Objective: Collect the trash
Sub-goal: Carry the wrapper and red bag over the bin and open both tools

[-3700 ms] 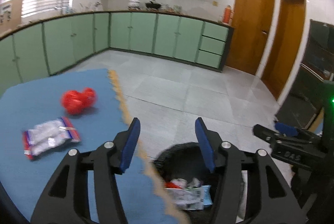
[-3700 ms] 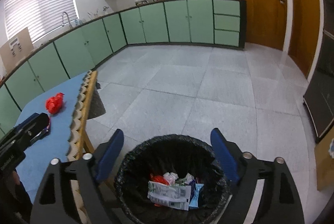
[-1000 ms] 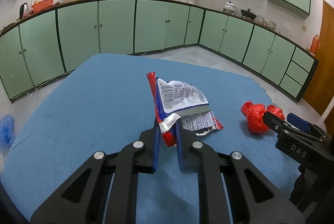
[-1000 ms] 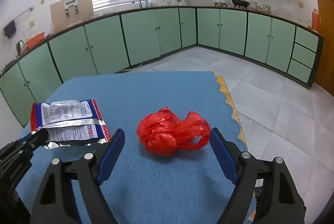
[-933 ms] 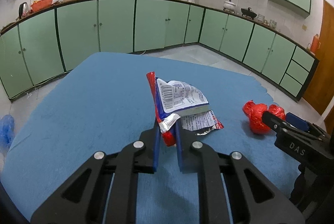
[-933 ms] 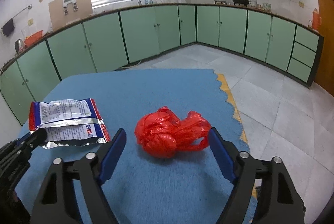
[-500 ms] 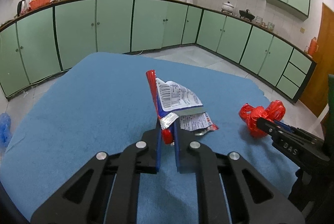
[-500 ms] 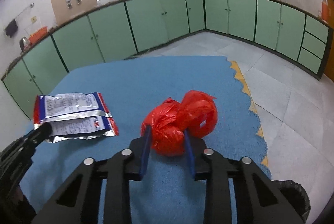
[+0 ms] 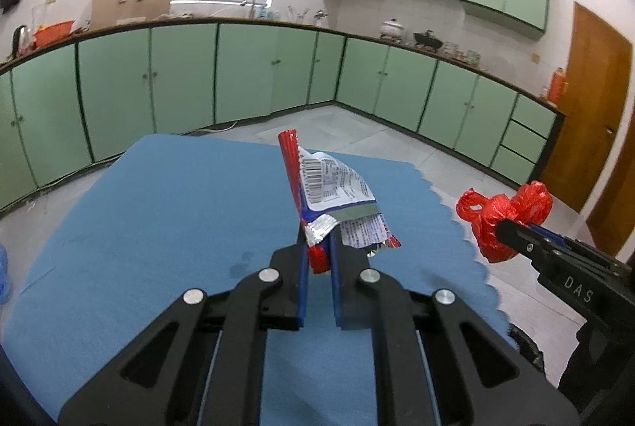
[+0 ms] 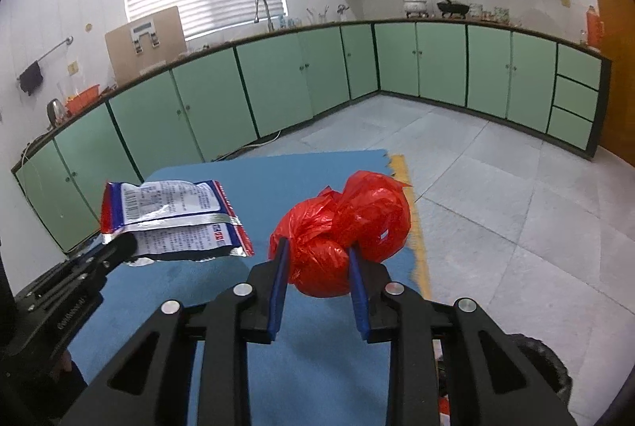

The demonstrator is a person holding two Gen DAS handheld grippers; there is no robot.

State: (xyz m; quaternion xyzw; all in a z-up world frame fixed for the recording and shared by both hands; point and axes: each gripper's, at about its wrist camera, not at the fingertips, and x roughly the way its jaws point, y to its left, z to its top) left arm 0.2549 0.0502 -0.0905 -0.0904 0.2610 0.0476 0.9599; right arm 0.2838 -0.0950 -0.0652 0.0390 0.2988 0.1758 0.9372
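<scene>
**A:** Where did the trash sit at that point?

**B:** Both pieces were off the blue table (image 9: 158,212). The left gripper (image 9: 317,259) was clamped on the red end of the snack wrapper (image 9: 333,188); the right gripper (image 10: 317,259) was squeezed around the red plastic bag (image 10: 345,223).

**A:** And carrying them well?

**B:** I judged the wrapper's hold thin, so move smoothly toward the black bin (image 10: 543,362) at near right, releasing only above it.

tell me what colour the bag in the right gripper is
Red; the bag shows best in the right wrist view.
</scene>
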